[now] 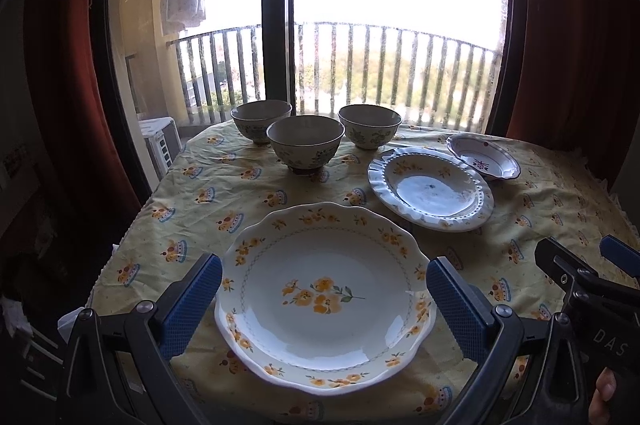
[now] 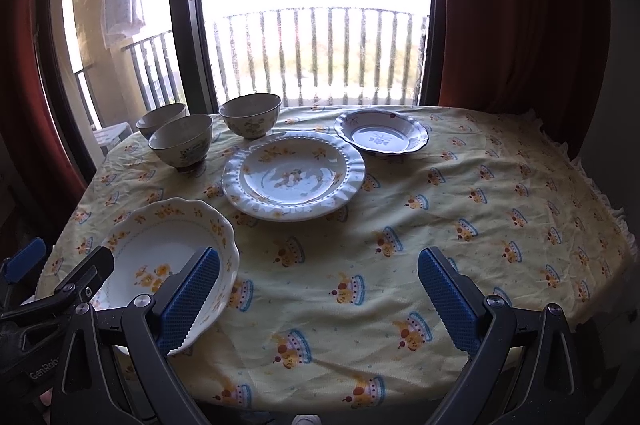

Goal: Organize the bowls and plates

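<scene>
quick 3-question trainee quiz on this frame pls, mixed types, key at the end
1. How many bowls stand in the cluster at the far edge of the table?
2. True or false: the left gripper is shut on the yellow-flowered plate.
3. Which dish lies nearest the right gripper? A) blue-rimmed dish B) ruffled-rim plate C) yellow-flowered plate

Key: 1) three; 2) false, both grippers are open and hold nothing; 3) C

Three bowls (image 1: 306,141) stand behind three plates (image 1: 326,299) on the table (image 2: 500,225).
</scene>
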The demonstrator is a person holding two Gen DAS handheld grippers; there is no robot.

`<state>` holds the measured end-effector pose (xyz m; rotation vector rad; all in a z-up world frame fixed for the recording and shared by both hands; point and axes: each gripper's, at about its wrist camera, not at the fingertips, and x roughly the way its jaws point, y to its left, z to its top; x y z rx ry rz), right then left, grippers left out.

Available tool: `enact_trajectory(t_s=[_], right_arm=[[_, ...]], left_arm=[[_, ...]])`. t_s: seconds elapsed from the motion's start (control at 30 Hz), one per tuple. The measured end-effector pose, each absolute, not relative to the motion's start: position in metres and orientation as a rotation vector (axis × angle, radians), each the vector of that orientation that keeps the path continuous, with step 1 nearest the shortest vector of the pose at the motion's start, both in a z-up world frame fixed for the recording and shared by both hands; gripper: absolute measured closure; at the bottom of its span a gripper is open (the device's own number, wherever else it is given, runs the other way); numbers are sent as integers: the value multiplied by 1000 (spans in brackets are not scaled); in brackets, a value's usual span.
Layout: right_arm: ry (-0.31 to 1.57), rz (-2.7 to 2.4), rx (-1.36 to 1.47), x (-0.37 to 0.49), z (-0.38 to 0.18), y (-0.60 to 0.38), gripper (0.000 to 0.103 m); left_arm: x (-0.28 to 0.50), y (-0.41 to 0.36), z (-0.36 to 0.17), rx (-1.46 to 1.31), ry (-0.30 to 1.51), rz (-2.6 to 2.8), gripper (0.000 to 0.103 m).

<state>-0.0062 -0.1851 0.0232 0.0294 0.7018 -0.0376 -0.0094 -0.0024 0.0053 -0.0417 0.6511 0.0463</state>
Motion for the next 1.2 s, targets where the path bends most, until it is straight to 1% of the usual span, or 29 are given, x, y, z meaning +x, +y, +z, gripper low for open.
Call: enact_trajectory(t_s=[1.2], right_arm=[[698, -40, 30, -9, 24, -190, 2]], left_arm=[[-11, -5, 4, -42, 656, 34, 0]])
